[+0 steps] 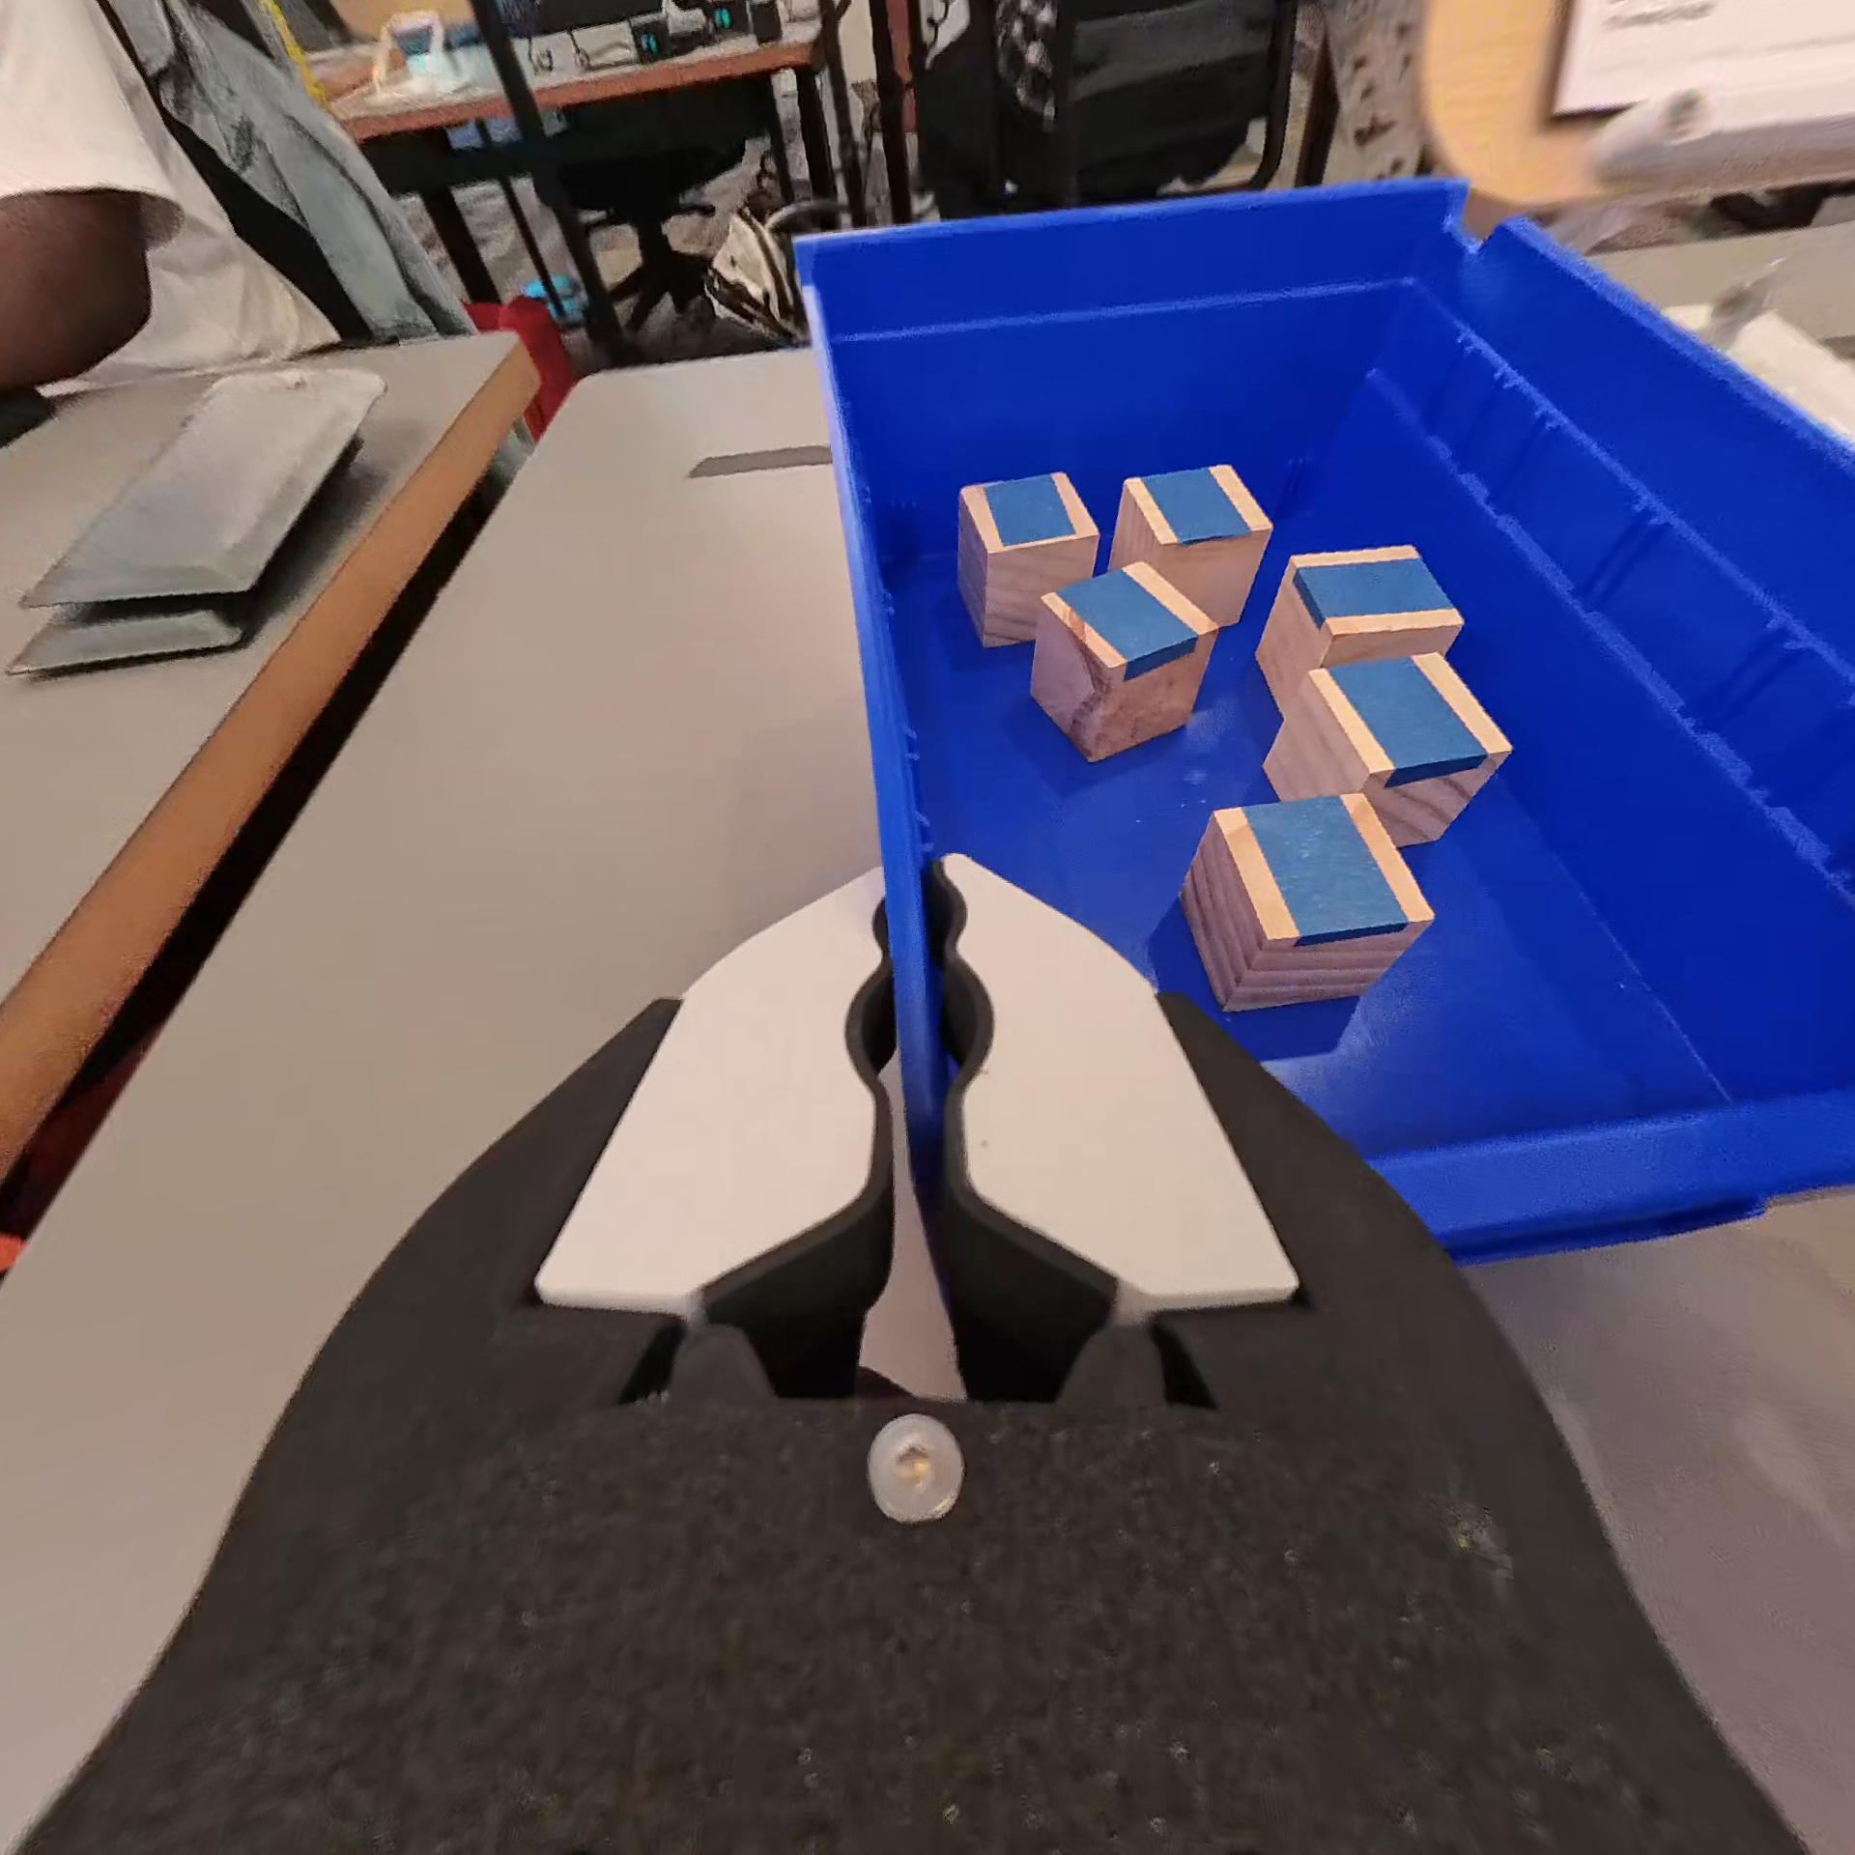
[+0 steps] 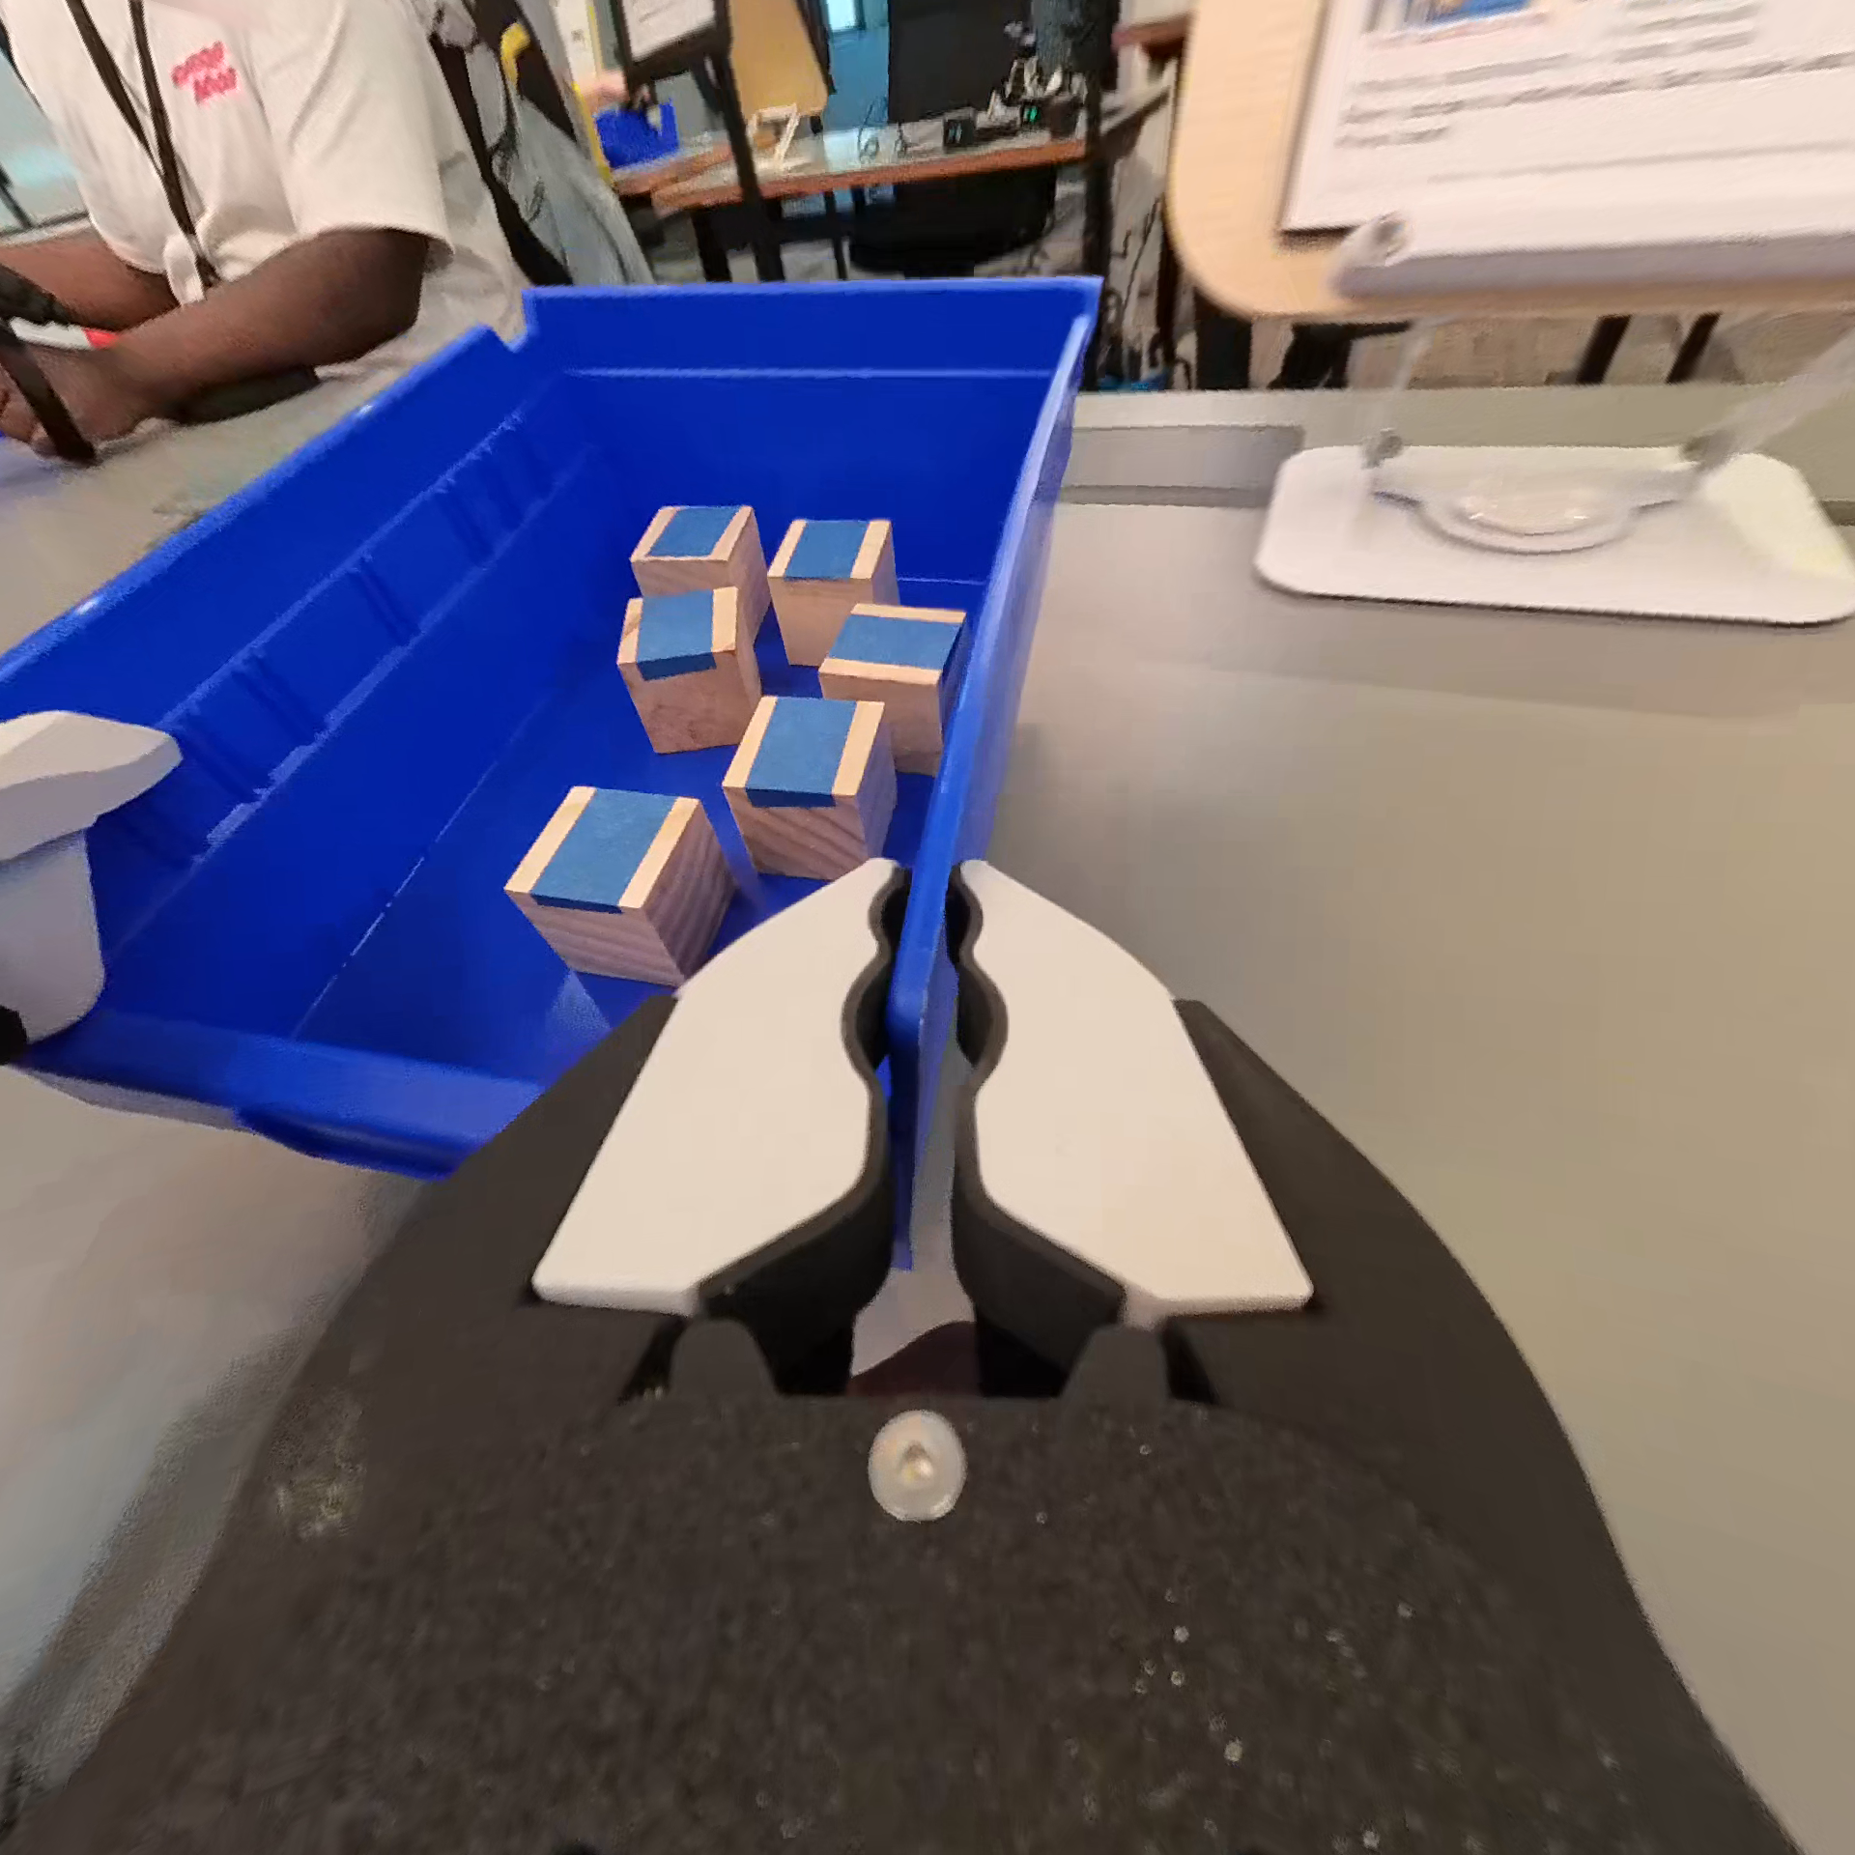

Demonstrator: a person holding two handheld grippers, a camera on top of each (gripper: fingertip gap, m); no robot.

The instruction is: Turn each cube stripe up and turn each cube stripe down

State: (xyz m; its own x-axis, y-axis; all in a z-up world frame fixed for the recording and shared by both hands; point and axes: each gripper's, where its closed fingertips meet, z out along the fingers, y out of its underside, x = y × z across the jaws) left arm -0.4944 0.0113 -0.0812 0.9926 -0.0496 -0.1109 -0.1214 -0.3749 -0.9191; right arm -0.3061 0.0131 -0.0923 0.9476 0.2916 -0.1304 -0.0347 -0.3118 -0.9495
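Your left gripper (image 1: 915,903) is clamped on the left long wall of the blue bin (image 1: 1646,562), one finger outside and one inside, so the wall runs straight ahead between your fingertips. From there all six cubes lie ahead and to the right of those fingers, on the bin floor: the nearest cube (image 1: 1305,898) sits just past your inner finger, then a pair stacked close together farther on, then three more toward the far end. Every one shows its blue stripe (image 1: 1315,868) on top. Your right gripper (image 2: 929,883) is likewise pinched shut on the opposite long wall, and from it the cubes lie ahead and to the left, huddled against that wall; the closest cube there (image 2: 813,778) is almost touching your inner fingertip. So the bin's long axis runs away from you between both hands, and the cubes crowd the right-hand side. I judge your right hand the nearer one for the first flip, but both are busy holding the bin, so one must let go of its wall first. The grey table (image 2: 1405,903) lies beyond your right fingers.
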